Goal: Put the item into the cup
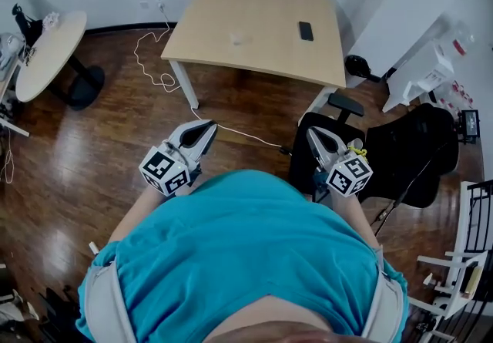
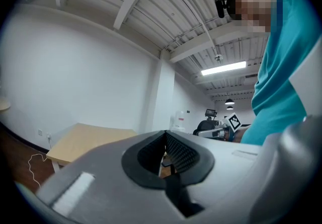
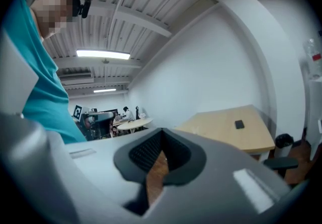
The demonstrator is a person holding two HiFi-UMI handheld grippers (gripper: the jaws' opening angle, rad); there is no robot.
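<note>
A small clear cup (image 1: 240, 39) stands near the middle of the light wooden table (image 1: 231, 10). A flat black item (image 1: 306, 30) lies to its right, and it also shows in the right gripper view as the black item (image 3: 239, 124). I hold both grippers close to my body, well short of the table. My left gripper (image 1: 208, 129) is shut with nothing in it, its jaws meeting at the tip. My right gripper (image 1: 313, 133) is shut and empty too. The left gripper view shows the left gripper (image 2: 168, 160) aimed past the table (image 2: 85, 140).
A black office chair (image 1: 408, 153) stands right beside my right gripper. A white cable (image 1: 166, 75) trails over the wooden floor by the table's left legs. A round table (image 1: 46, 48) is at the far left, and white racks (image 1: 470, 257) are at the right.
</note>
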